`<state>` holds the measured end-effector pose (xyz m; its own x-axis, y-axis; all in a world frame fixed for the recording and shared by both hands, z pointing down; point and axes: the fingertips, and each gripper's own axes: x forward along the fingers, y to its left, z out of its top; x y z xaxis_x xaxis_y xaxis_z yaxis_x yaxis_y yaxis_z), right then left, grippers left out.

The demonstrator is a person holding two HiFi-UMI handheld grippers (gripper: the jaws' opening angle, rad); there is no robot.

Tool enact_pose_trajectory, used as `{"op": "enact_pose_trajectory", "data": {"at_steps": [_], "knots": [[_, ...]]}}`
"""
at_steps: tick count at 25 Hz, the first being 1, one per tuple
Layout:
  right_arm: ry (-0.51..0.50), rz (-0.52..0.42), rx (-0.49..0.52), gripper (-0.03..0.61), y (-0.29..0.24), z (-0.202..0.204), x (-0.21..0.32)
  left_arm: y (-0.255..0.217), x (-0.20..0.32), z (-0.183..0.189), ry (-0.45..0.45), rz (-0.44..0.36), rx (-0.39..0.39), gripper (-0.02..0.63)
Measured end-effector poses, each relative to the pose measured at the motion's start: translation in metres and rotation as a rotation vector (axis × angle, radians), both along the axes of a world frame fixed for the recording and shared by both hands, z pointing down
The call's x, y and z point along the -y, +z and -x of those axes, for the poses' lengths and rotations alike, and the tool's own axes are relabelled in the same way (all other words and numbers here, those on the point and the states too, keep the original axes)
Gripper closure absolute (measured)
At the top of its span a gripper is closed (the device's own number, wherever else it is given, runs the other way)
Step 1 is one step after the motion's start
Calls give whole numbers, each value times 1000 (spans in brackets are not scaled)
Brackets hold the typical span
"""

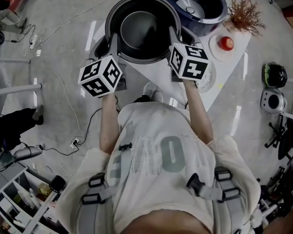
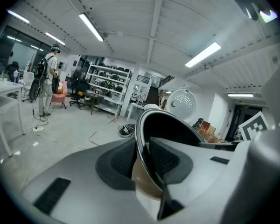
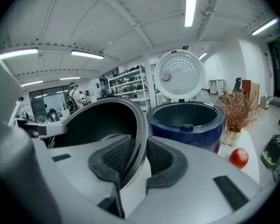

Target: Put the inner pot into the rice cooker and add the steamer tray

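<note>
You are holding the inner pot [image 1: 141,28] between both grippers, and it is hanging clear of the white table [image 1: 223,72]. Your left gripper [image 1: 114,43] is clamping the pot's left rim. In the left gripper view, the left gripper [image 2: 142,160] is closed to a narrow gap with the thin metal wall between its jaws, one ribbed pad inside the pot [image 2: 170,125] and the other outside. Your right gripper [image 1: 173,35] is doing the same on the opposite rim. In the right gripper view, the right gripper [image 3: 137,160] is pressing both pads against the rim, and the pot's dark hollow [image 3: 102,120] is lying to the left of the jaws.

The blue rice cooker [image 3: 186,120] is standing just beyond your right gripper and a little to its right, its cavity facing up and its white lid [image 3: 179,76] standing open behind it. From the head view, the cooker [image 1: 195,4] is sitting past the pot on the right gripper's side. A red apple [image 3: 238,157] is resting to the right of the right gripper, near the cooker, with a dried plant [image 3: 238,108] beyond it. A white round disc [image 1: 210,79] is lying on the table just under your right gripper's marker cube, mostly hidden.
</note>
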<state>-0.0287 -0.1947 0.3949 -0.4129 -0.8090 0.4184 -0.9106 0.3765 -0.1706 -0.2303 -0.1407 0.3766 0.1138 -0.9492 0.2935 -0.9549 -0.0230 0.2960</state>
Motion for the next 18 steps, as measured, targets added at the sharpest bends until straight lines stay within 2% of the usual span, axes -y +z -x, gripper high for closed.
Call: {"op": "enact_pose_trajectory", "data": {"at_steps": [7,12,18], "knots": [[-23,-176,25,460,-77,2,16,-78,14,-1,33,-169,37,514],[37,-284,34,459,-128,-9,27,-135,32,-11,106,-304,94,514],[149,-360,37,457,-171,-41,37,-181,61,-40,215,-405,110,514]]}}
